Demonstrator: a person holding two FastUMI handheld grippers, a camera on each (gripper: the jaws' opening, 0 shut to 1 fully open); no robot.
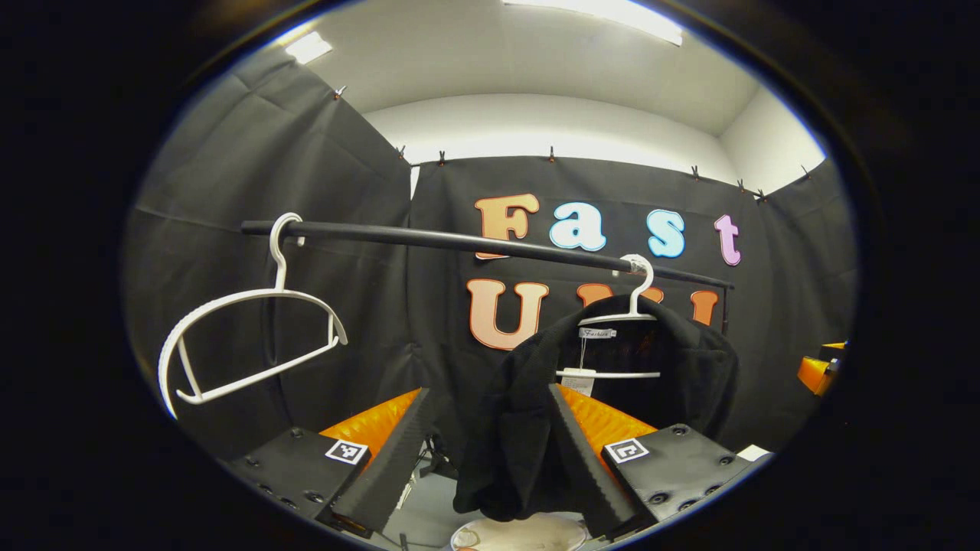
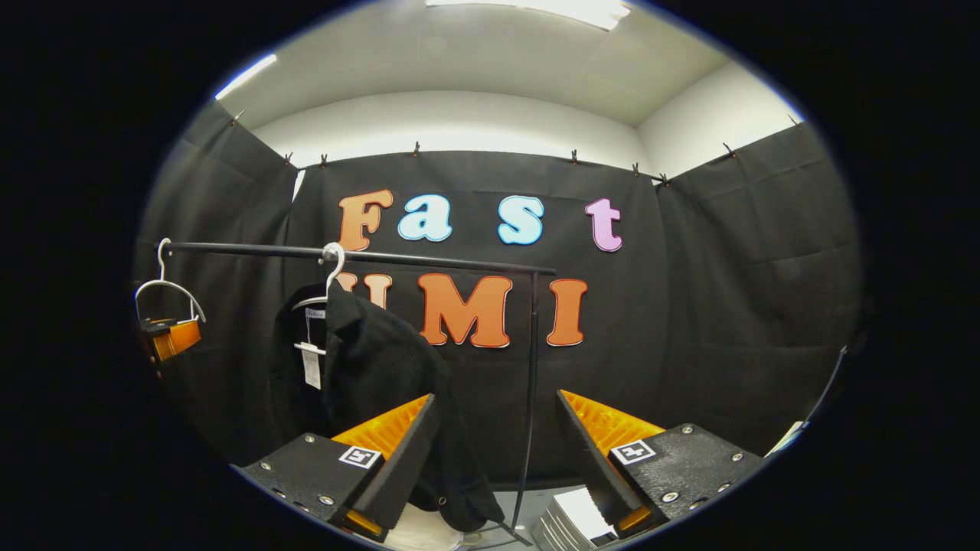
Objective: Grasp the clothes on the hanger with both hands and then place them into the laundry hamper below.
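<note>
- Left gripper view is showing the left tool with its jaws standing wide, nothing between them but air; the black jacket is hanging at about 1 o'clock from it, apart from both fingers.
- That jacket is draping over a white hanger hooked on the black rail; an empty white hanger is dangling at 10 o'clock.
- Right gripper view is showing the right tool gaping wide as well, gripping nothing, with the jacket off at 10 o'clock and the left tool peeking in at 9 o'clock.
- Judging by the knit-like surface and slack folds, the jacket is looking soft, limp and fairly light; it is likely sagging and swinging once lifted, and not slippery.
- Sensible holds are seeming to be the two shoulders, or the front edges just below the collar, one tool per side, so the cloth is coming off the hanger evenly rather than dragging it along the rail.
- A paper tag is hanging inside the collar; it is better left out of the pinch.
- Laundry hamper is only peeking in as a pale rim at 6 o'clock, cut off by the fingers; its depth and opening are hard to make out.
- Jacket's lower hem and far sleeve are hiding behind the fingers.
</note>
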